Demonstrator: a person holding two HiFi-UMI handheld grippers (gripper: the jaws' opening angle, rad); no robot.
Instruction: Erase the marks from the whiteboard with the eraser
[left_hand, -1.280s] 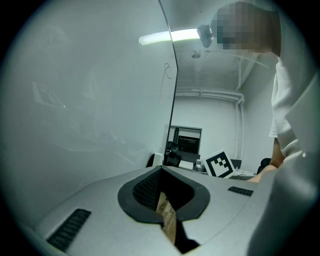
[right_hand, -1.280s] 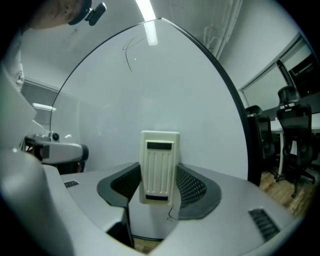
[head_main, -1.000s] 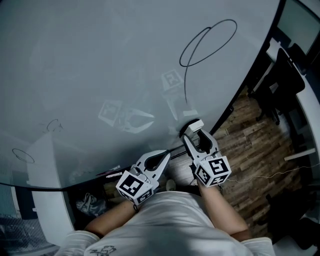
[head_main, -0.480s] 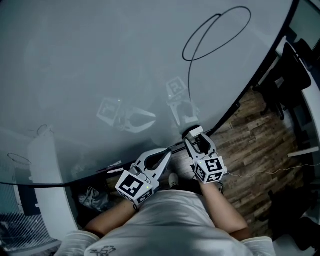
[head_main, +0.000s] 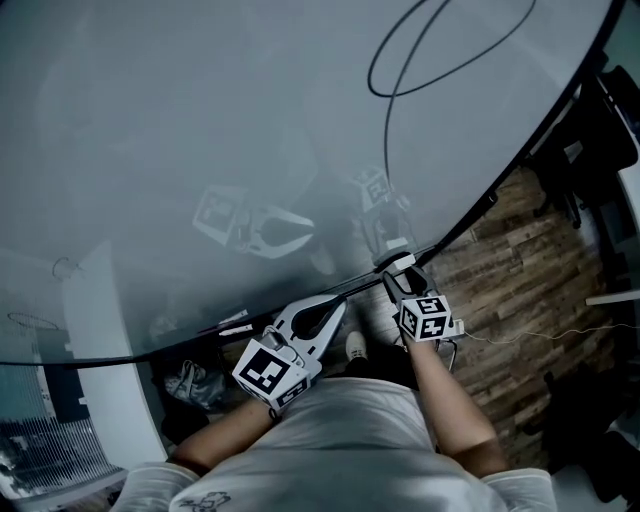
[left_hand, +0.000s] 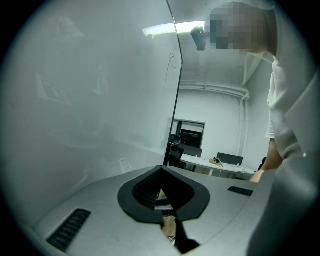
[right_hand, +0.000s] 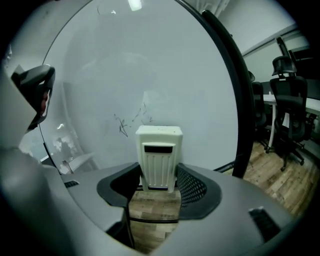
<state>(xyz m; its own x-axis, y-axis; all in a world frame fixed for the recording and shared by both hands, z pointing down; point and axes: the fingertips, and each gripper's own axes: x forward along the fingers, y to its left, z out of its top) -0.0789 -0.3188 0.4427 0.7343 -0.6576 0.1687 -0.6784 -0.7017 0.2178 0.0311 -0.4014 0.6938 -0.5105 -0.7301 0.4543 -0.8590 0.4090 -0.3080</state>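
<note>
Cream plastic is seen between the fingers of the right gripper: the eraser is held there by its lower part, with one finger pressed on each side. The fingers of the left gripper are brought together with nothing between them, and this gripper is held beside the right one, near the lower edge of the whiteboard. The eraser is found close to that lower edge, well apart from the large black loop drawn high on the right; whether the board is touched by it cannot be told. Some small scribbles are also seen on the board beyond the eraser. The step in hand is judged to be the approach, with the loop not yet wiped. For the next move, the eraser must be raised to the marks and its flat face pressed on the board. Its long axis is laid along the fingers, and its free end is pointed away from the person, towards the board.
</note>
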